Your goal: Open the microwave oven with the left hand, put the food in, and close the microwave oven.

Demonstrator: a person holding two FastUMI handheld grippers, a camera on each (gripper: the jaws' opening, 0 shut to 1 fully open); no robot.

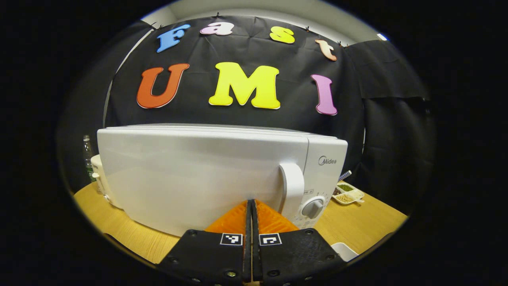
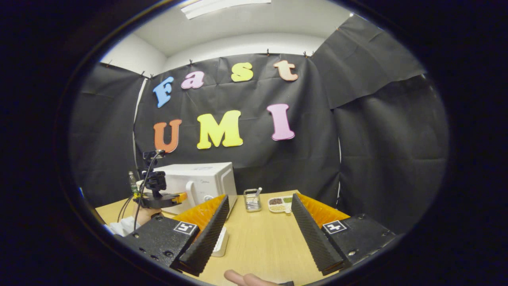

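Note:
The white microwave (image 1: 206,171) stands on the wooden table with its door closed. Its vertical handle (image 1: 291,186) sits beside a round dial (image 1: 313,207). My left gripper (image 1: 251,202) is shut with nothing between its fingers, just in front of the door and a little left of the handle. The right gripper view shows the microwave (image 2: 202,180) farther off at the left. The left gripper (image 2: 164,198) is in front of it, held by a hand (image 2: 145,216). My right gripper (image 2: 260,198) is open above the table, holding nothing. A divided dish of grains (image 2: 281,203) lies beyond it.
A small clear container (image 2: 252,200) stands next to the dish of grains (image 1: 347,194), right of the microwave. A white dish (image 2: 220,242) lies on the table (image 2: 262,242) under my right gripper's left finger. A bottle (image 1: 87,157) stands behind the microwave's left side. A fingertip (image 2: 244,278) shows at the bottom.

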